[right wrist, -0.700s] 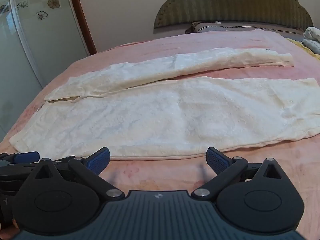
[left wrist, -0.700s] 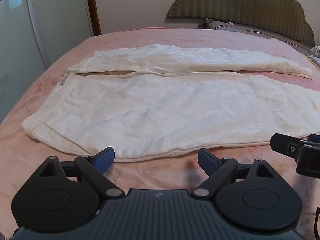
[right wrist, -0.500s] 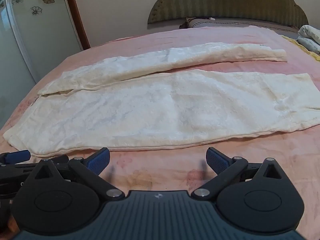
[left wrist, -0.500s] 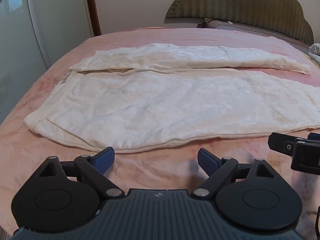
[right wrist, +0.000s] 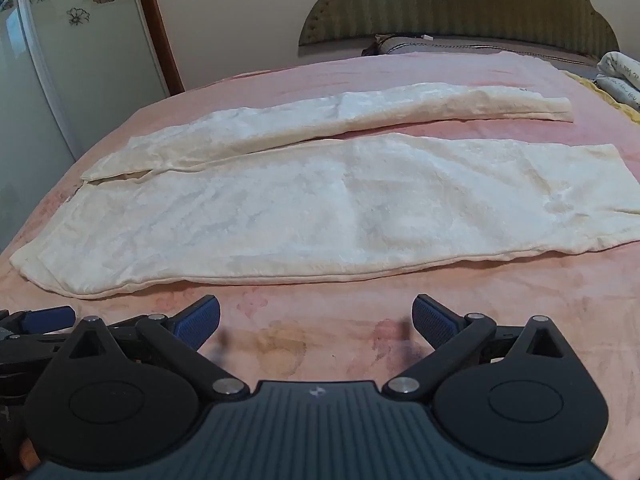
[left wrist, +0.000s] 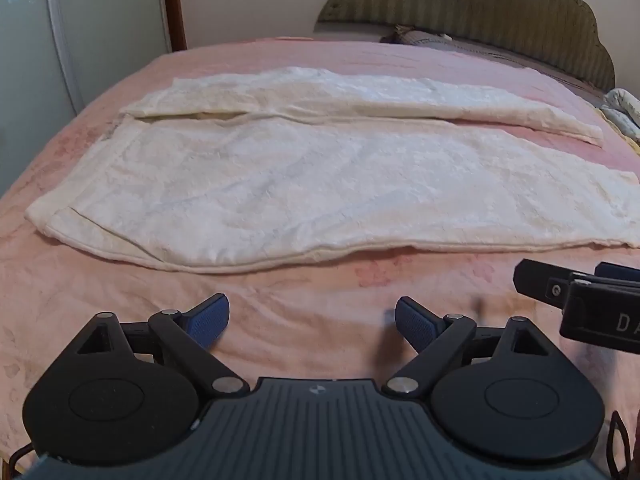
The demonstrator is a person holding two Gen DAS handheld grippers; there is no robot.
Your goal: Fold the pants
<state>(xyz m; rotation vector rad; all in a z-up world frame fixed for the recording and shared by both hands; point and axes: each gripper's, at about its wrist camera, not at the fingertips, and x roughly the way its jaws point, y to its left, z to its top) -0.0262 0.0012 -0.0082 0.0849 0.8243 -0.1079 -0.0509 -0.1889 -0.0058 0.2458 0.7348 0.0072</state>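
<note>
Pants (left wrist: 320,184) lay flat across pink bed (left wrist: 280,304), legs spread apart toward headboard (left wrist: 480,12). Left tongs (left wrist: 312,320) and right tongs (right wrist: 316,320) both released, hovering side by side short of near hem, touching nothing.

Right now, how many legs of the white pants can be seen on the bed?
2. The near leg lies flat and wide just ahead of both open grippers; the far leg lies beyond it, angled toward the headboard. None looks hidden.
</note>
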